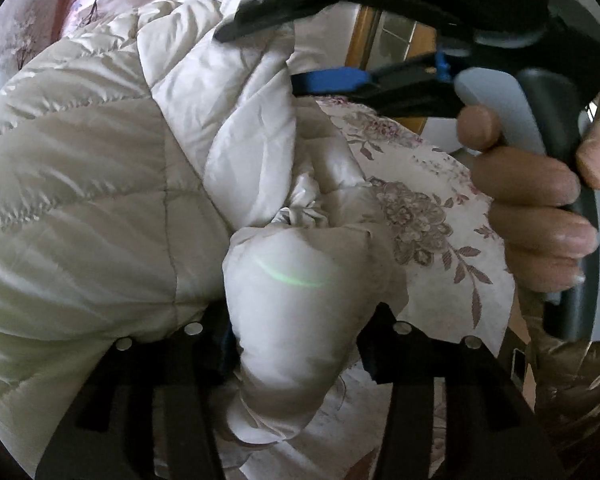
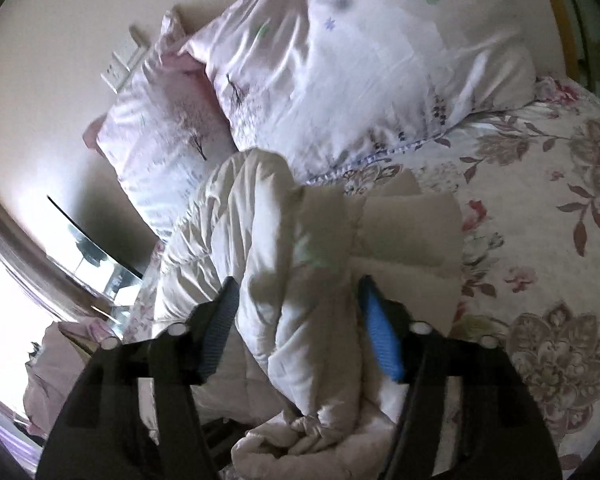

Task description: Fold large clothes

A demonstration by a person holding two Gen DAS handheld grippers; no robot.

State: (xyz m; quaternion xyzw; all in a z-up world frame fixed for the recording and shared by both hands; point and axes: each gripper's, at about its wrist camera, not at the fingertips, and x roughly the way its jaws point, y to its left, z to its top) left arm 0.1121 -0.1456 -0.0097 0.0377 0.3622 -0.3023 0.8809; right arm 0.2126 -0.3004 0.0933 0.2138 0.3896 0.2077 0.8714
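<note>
Left wrist view: cream-white quilted puffer jacket (image 1: 84, 184) spread over the bed with the floral purple-on-white sheet (image 1: 432, 216), filling the left half of the frame. A padded sleeve end with gathered cuff (image 1: 296, 280) lies between the fingers of the left hand-held gripper (image 1: 296, 340); its jaws stand partway apart, and whether the pads still press on the sleeve cannot be told, since the fabric covers them. Upper right, the right hand-held gripper (image 1: 256, 58) shows side-on with its blue pad (image 1: 332, 80) against the jacket edge, a person's hand (image 1: 540, 208) wrapped around its grey handle (image 1: 504, 108). Right wrist view: the right hand-held gripper (image 2: 296, 320) is closed narrowly on a thick bunched fold of the same jacket (image 2: 300, 280), blue pads (image 2: 380, 336) pressing both sides, fold rising between the fingers. Rest of the jacket trails toward the headboard end of the bed (image 2: 540, 208). Behind it, two pale pink floral pillows (image 2: 340, 64) piled against the cream wall (image 2: 52, 80). Far left, a bright window and a glass-topped side table (image 2: 100, 256), blurred.
</note>
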